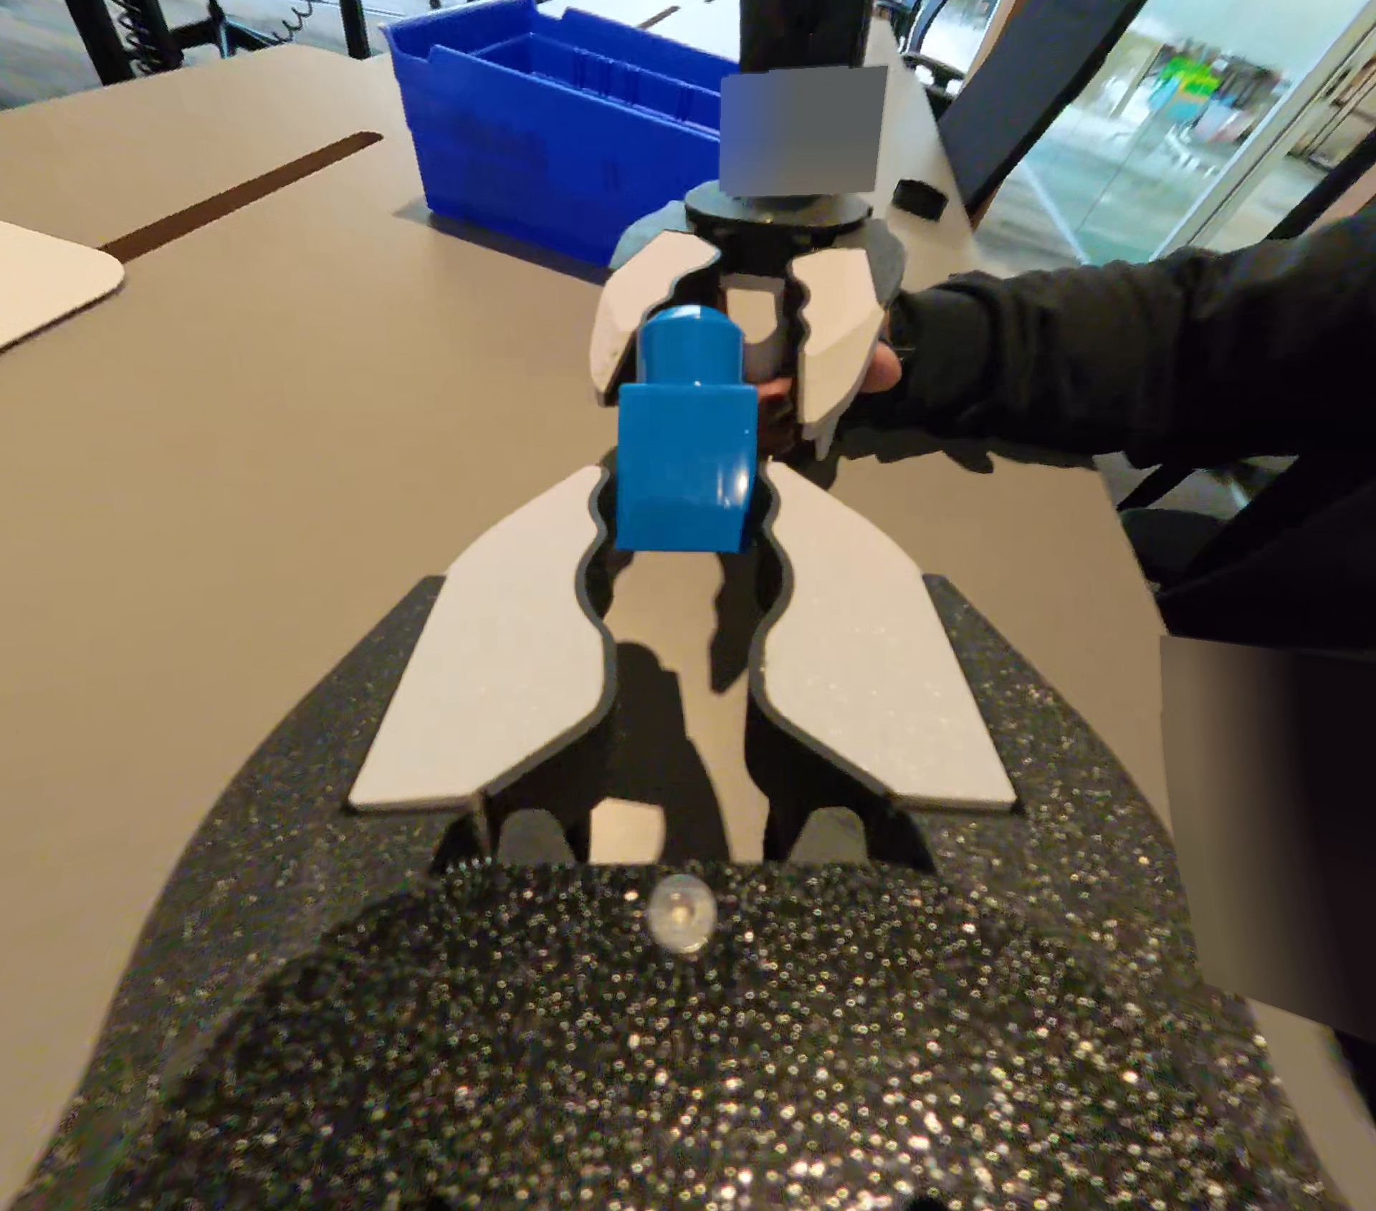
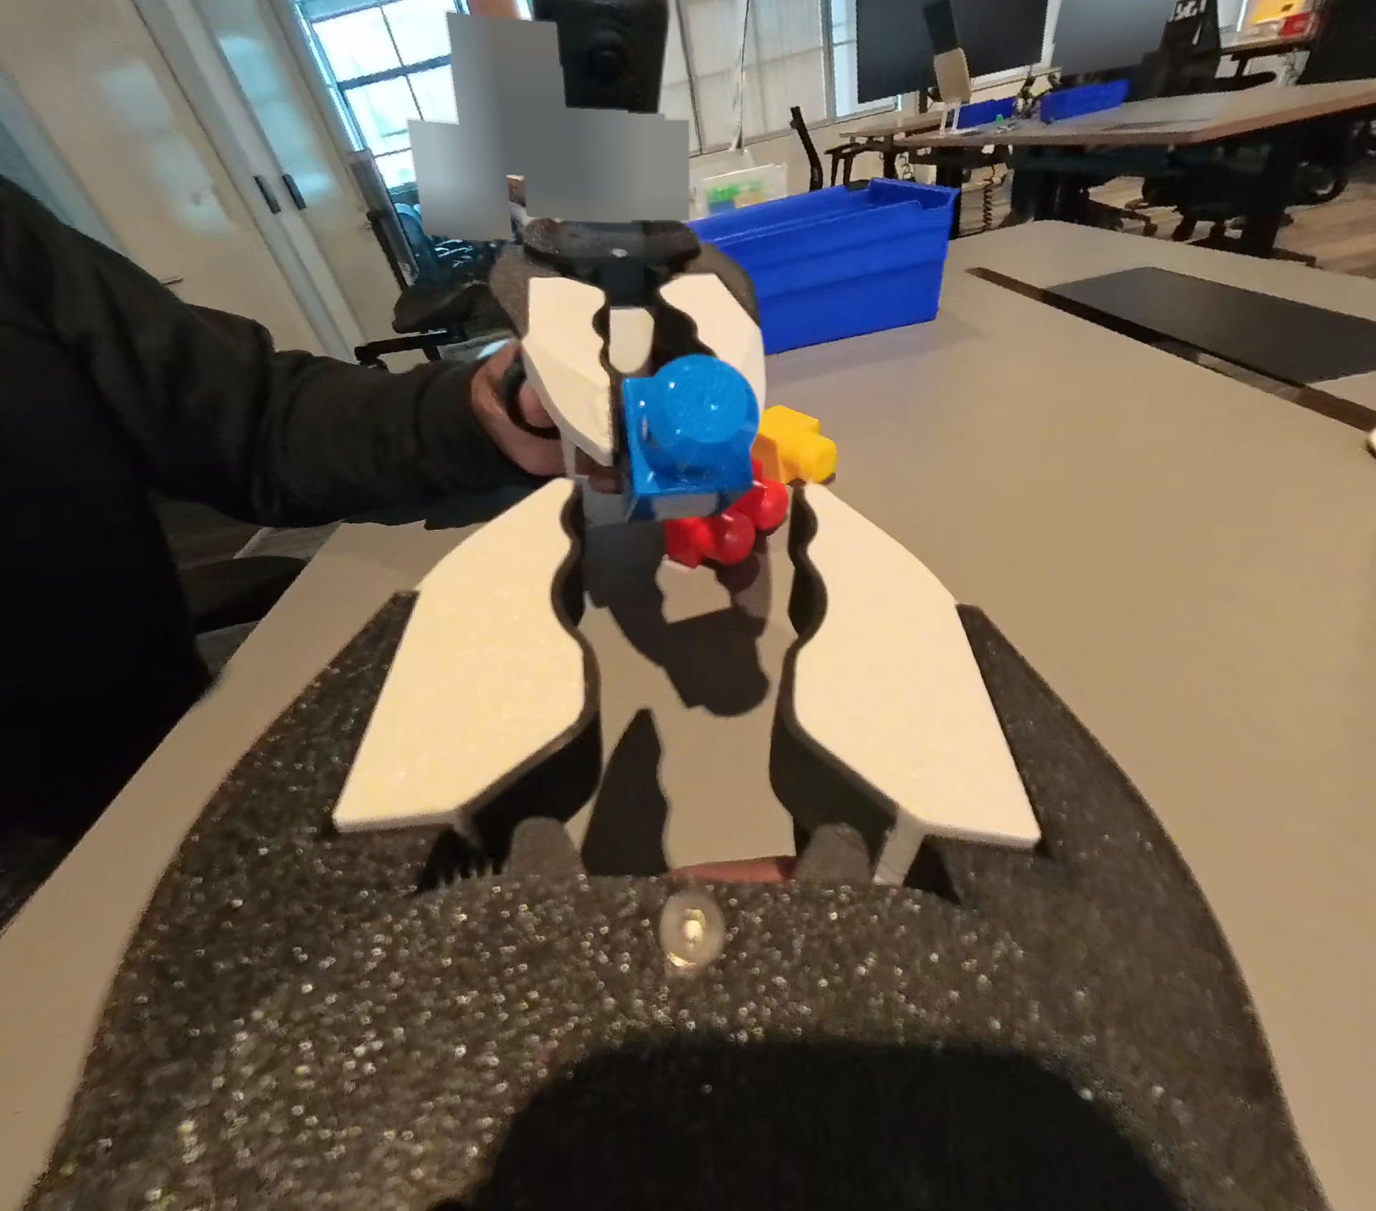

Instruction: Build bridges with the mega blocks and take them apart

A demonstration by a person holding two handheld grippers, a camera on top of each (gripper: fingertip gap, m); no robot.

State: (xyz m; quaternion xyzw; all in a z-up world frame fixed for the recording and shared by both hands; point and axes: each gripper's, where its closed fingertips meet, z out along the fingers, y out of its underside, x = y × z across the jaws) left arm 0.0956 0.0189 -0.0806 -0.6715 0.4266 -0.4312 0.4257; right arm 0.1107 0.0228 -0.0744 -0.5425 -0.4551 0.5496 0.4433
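A blue single-stud block (image 1: 681,475) sits between the tips of my left gripper (image 1: 683,494), which is shut on it and holds it above the grey table (image 1: 298,431). Its stud points away, toward my right gripper (image 1: 752,356), which faces it from just beyond. In the right wrist view my right gripper (image 2: 681,494) is open and empty, its fingers spread wide. Just ahead of it, my left gripper (image 2: 670,423) holds the blue block (image 2: 689,431) with its stud toward me. A red block (image 2: 722,527) and a yellow block (image 2: 793,446) lie on the table behind and below it.
A blue plastic bin (image 1: 558,133) stands at the back of the table, and also shows in the right wrist view (image 2: 834,274). A black mat (image 2: 1221,319) lies to the right there. A white board corner (image 1: 45,282) is at the left edge. Black sleeves reach in from the sides. Left and right tips are no more than a few centimetres apart.
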